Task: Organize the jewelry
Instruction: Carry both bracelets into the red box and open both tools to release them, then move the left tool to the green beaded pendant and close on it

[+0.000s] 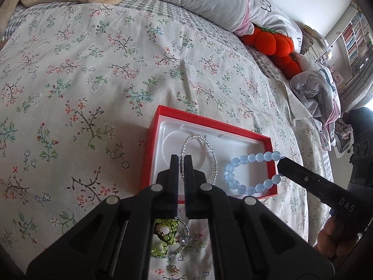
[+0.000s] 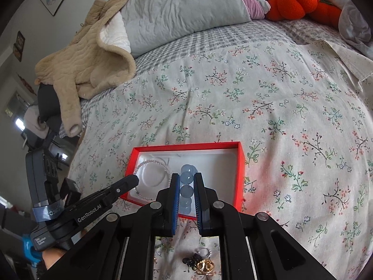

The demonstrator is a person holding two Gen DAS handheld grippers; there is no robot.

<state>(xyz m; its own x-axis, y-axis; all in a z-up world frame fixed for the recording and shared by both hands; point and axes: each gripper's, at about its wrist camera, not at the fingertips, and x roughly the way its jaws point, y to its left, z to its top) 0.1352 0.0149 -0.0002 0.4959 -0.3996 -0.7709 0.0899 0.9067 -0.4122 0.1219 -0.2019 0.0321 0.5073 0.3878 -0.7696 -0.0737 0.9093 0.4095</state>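
Over the red box (image 1: 211, 126) on the bed, left tongs (image 1: 181, 161) pinch the crystal bangle (image 1: 211, 148); right tongs (image 2: 186, 178) apparently clamp the blue bead bracelet (image 1: 251, 173) edge-on, hanging boxward.

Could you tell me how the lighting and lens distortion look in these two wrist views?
Left wrist view: soft daylight, strong fisheye bowing of the bed, dark vignette corners; the red box and blue bead bracelet are sharp, and the right edge by the bookshelf is overexposed. Right wrist view: the same curvature, a red glow cast beside the box on the floral sheet.
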